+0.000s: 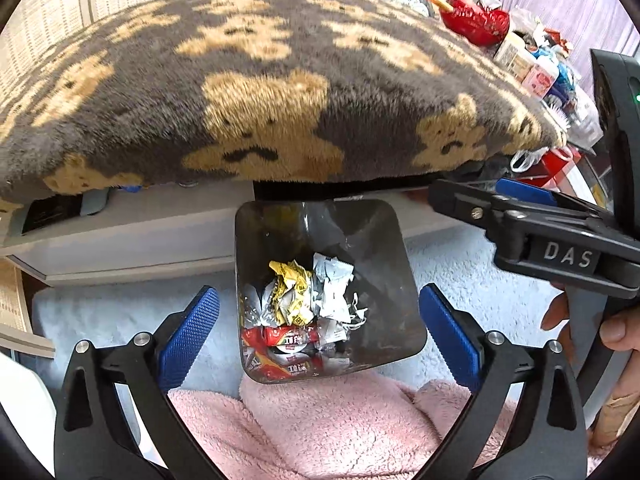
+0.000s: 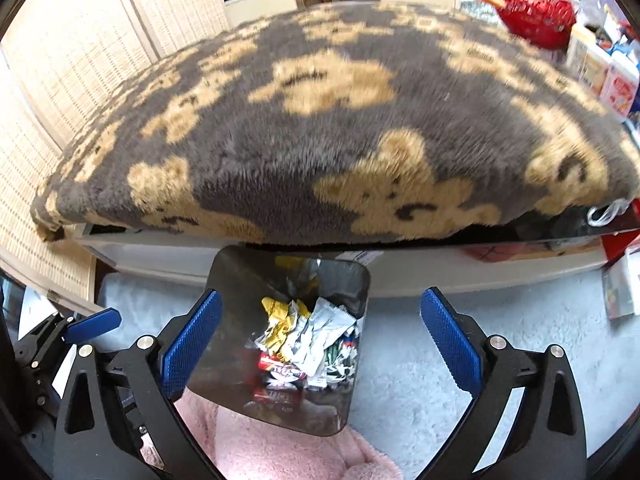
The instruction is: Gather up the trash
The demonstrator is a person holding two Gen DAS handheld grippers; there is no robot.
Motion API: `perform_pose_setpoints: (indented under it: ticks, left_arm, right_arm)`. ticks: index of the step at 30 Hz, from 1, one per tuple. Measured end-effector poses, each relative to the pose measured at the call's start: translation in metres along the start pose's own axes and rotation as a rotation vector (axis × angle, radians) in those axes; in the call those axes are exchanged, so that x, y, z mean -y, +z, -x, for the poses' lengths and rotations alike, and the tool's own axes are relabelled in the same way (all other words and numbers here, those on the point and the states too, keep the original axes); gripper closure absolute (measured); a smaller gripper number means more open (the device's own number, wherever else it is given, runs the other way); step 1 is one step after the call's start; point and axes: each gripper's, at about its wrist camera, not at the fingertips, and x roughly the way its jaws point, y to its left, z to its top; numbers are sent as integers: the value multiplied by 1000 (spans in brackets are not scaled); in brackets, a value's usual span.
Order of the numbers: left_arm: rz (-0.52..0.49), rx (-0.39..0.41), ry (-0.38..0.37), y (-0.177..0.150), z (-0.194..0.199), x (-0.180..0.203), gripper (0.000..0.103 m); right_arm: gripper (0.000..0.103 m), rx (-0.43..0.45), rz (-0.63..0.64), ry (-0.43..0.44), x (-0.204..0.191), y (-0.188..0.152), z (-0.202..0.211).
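While both grippers hang above the bin (image 1: 396, 280), nothing sits between either pair of pads; the left gripper (image 1: 320, 324) has its blue fingers (image 1: 188, 328) spread wide, one at eight o'clock and the other at four o'clock in its own view, and the gap between them frames the bin's open mouth; the right gripper (image 2: 320, 344) is just as wide apart, empty too, its pads (image 2: 450, 344) flanking the same bin from a slightly different angle. Down inside that dark, square-mouthed bin lies the trash (image 1: 304, 304): crumpled yellow and white wrappers on top, red packets below them toward six o'clock; the heap sits against the bin's left wall in the left view and toward its right side in the right view (image 2: 308, 340). At three o'clock in the left view the right gripper (image 1: 480, 196) shows side-on, a hand (image 1: 616, 328) wrapped round its grip; at nine o'clock in the right view the left gripper's blue tip (image 2: 94, 322) pokes in. Up at twelve o'clock a grey blanket with tan bears (image 1: 260, 92) drapes over a low white bed frame (image 1: 132, 236); the bin stands on pale carpet (image 1: 472, 280) just in front of it; pink fleece (image 1: 328, 428) fills six o'clock, touching the bin's near edge. Red clutter (image 1: 476, 20) crowds one o'clock, blurred.
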Motion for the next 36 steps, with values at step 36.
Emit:
perform_pose_setpoints:
  ticks: [36]
  left_arm:
    - [-57, 784, 215, 29, 287, 42, 8]
  right_arm:
    - [3, 770, 67, -263, -32, 14, 283]
